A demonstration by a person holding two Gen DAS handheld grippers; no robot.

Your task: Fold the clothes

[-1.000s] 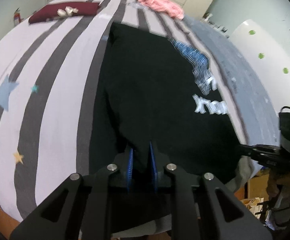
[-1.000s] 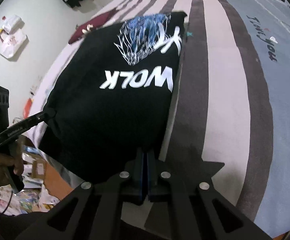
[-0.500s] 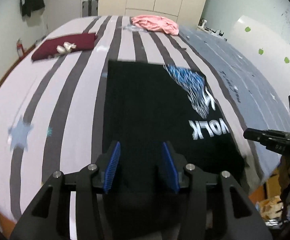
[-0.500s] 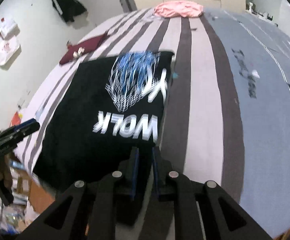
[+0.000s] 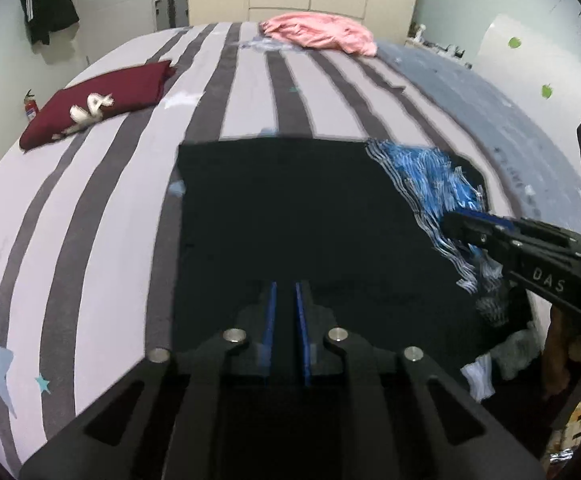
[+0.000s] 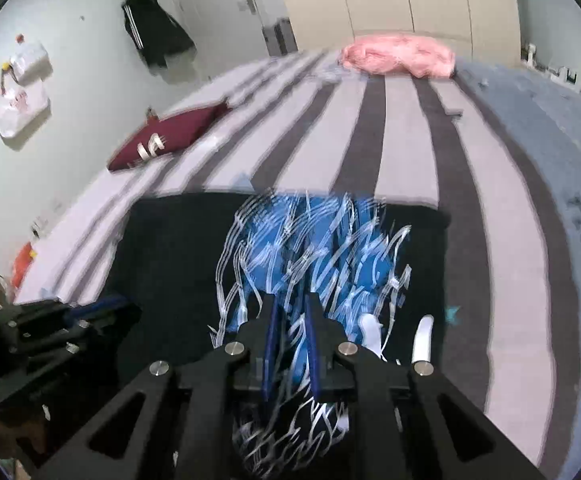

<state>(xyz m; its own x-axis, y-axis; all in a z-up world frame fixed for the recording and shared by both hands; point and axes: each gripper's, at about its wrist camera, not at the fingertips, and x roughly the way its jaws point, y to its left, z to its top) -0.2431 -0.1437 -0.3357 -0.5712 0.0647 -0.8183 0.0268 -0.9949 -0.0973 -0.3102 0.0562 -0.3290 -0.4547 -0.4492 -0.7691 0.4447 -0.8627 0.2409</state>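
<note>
A black cotton T-shirt with a blue-and-white streaked print [image 5: 290,216] lies on the near part of the grey-and-white striped bed cover [image 5: 102,208], its far edge straight across the stripes. The left gripper [image 5: 284,292] has its blue pads nearly closed, black cloth between them. The right gripper [image 6: 290,308] is likewise narrowed to a slim gap, with printed fabric pinched in it. Far left lies a folded maroon garment [image 5: 98,100]; at the far end, a crumpled pink garment [image 6: 398,56].
</note>
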